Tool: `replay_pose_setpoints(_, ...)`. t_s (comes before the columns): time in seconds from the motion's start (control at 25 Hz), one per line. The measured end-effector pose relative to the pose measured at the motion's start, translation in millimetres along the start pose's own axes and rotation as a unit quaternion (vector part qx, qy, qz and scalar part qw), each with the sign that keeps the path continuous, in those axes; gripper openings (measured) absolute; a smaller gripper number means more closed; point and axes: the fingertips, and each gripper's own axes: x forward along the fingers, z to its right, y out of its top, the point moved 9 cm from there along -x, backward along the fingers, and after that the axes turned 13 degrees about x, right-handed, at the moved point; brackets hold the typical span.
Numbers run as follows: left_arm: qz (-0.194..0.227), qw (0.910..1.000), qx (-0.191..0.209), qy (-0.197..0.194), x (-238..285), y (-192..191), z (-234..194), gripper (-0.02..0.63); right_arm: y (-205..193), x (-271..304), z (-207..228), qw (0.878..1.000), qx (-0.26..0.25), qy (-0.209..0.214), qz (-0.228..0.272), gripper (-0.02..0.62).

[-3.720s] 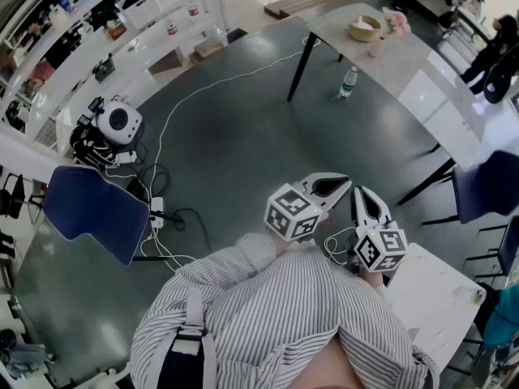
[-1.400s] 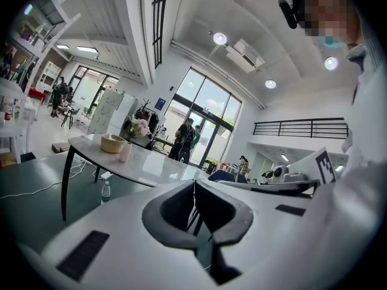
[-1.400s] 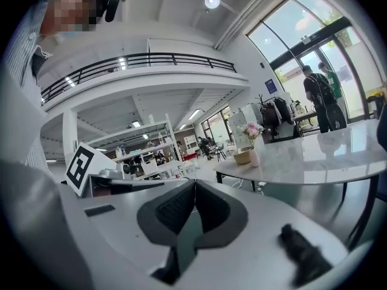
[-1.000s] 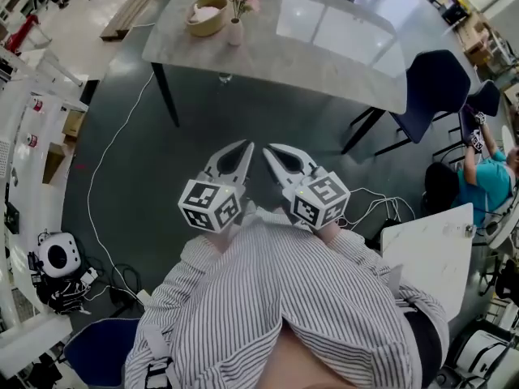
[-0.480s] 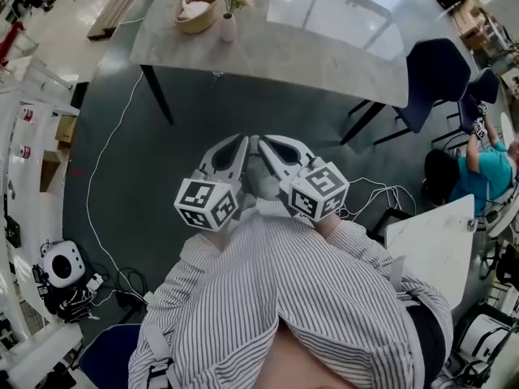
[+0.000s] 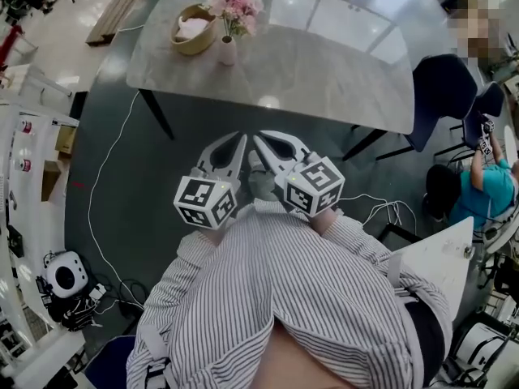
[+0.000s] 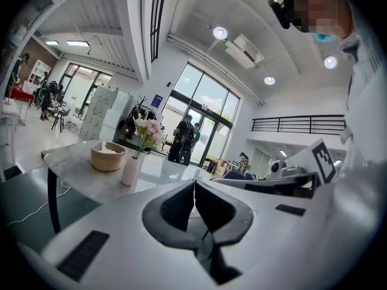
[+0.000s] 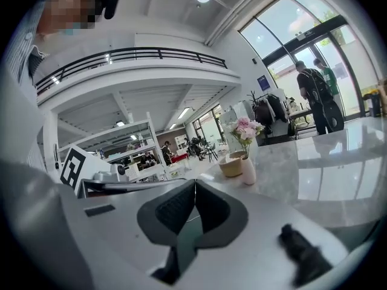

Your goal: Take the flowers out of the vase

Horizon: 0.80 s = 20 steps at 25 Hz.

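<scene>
The flowers (image 6: 235,6) and their vase (image 6: 228,51) have drawn nearer to both tools than a second ago, and the surface (image 6: 324,71) now fills more of the head view; they stand upright at its far left corner, still well ahead of the left hand-held gripper (image 6: 241,138) and further left of the right hand-held gripper (image 6: 259,138); both have their jaws pressed together on nothing. The pink blooms look soft and easily crushed, on thin green stems that should bend and weigh very little; the best hold is probably on the stems just above the vase mouth, not on the heads; the slim pale vase looks smooth, light and easy to tip, so the other tool may need to steady its body while the stems are drawn straight up. A tan bowl (image 6: 191,29) sits just beside the vase, on its far side from the right tool. The surface is grey, polished and reflective, otherwise bare; a dark chair (image 6: 442,87) stands off to the right, a white cable (image 6: 105,185) trails over the dark floor to the left.
</scene>
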Motion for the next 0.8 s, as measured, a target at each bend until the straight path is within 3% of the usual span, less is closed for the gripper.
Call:
replay_pose_setpoints(0.56, 0.013, 0.9995, 0.016, 0.025, 121.7, 54.9, -82.6, 0.015, 106.7, 93.8, 89.0, 0.999, -0.030, 0.030, -0.014, 0.015)
replay_pose_setpoints(0.8, -0.010, 0.9996, -0.005, 0.024, 163.3, 56.1, -100.2, 0.015, 125.5, 114.2, 123.0, 0.998, -0.023, 0.040, -0.042, 0.015)
